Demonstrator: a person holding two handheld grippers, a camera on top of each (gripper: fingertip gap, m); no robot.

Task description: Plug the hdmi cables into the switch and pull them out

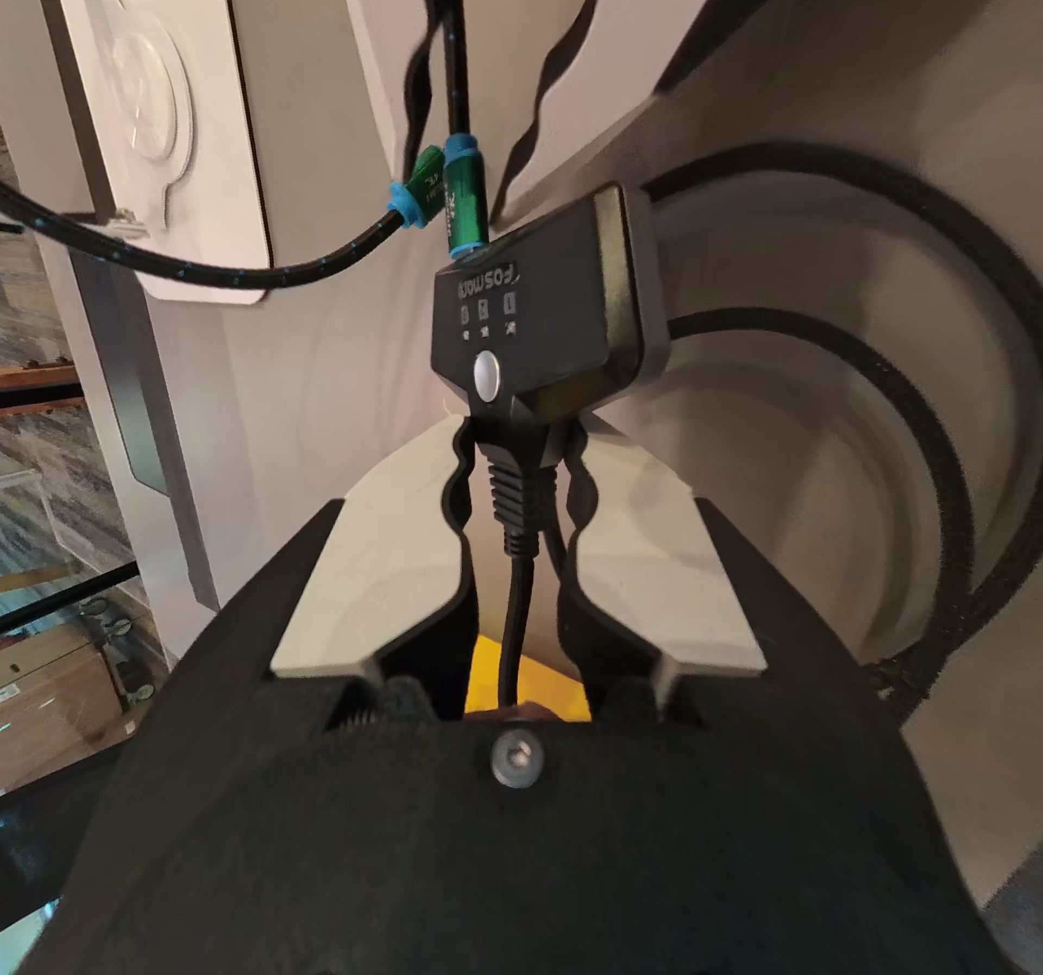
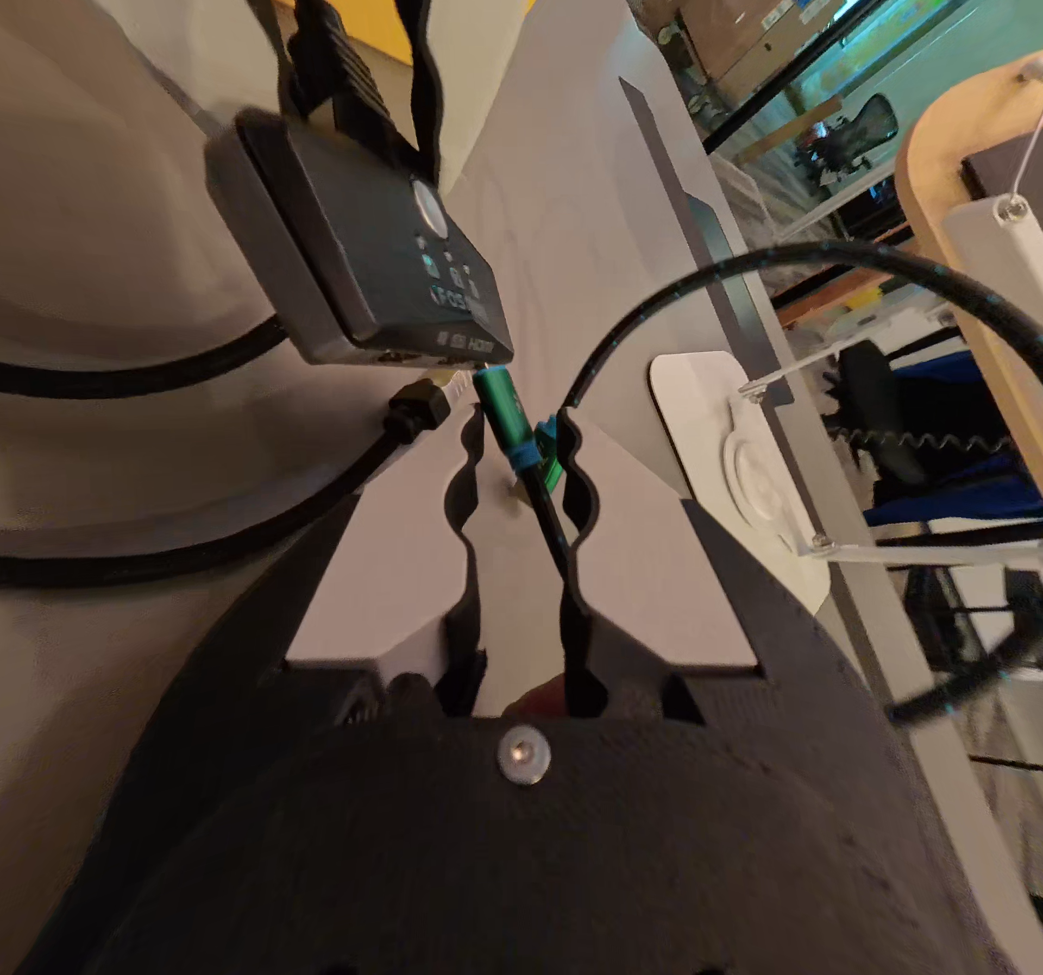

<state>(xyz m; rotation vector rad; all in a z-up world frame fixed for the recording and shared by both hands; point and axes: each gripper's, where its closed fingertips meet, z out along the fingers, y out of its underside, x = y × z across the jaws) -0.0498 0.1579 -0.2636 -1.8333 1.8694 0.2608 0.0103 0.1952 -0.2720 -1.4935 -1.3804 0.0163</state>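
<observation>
Switch [image 1: 536,321] sits at frame centre in the left wrist view: small black box, round silver button, row of small markings, glossy side wall. Left hand-held gripper [image 1: 519,440] is clenched on its fixed cable's boot at the near end. Green metal plug [image 1: 465,203] with blue collar meets the switch's far edge. In the right wrist view, right hand-held gripper [image 2: 519,429] grips that green plug [image 2: 502,412] mid-frame at the port edge. A black plug [image 2: 420,400] lies loose just left, on the pale counter [image 2: 141,468].
</observation>
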